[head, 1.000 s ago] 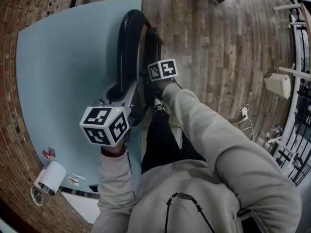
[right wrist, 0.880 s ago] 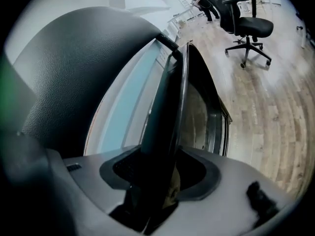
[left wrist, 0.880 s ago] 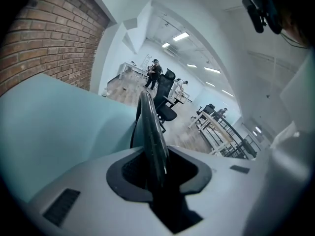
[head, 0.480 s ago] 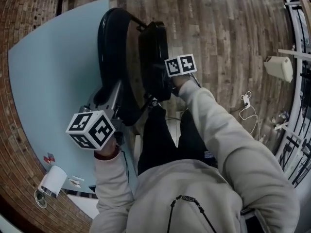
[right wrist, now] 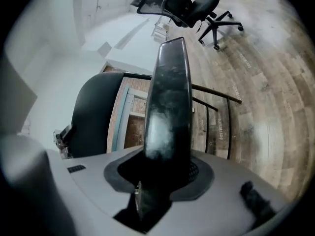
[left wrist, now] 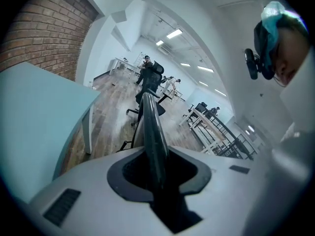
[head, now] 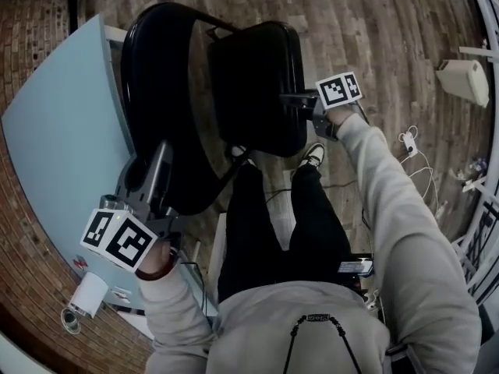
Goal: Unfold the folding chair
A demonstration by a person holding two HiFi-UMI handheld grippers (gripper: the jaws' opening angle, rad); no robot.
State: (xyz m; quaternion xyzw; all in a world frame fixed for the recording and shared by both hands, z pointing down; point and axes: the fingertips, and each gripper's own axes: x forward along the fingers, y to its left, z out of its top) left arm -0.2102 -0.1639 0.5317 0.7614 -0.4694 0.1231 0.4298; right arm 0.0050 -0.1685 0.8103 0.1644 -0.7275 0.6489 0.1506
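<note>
Seat hides chair frame (mostly); bystanders tiny.

Your folding chair shows smooth, glossy black plastic; the tabletop at left is matt, the wall rough brick, the floor grainy wood planks.

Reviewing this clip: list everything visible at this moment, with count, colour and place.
folding chair: one, black, partly open on the wooden floor, centre
table: one, light blue, left of the chair
paper roll: one, white, lower left by the table's near edge
box: one, white, floor at upper right
cable: one, white, floor at right
office chair: one, black, far across the room
left gripper: one, grey, shut on the chair's back frame
right gripper: one, grey, jaws just closed onto the seat edge
</note>
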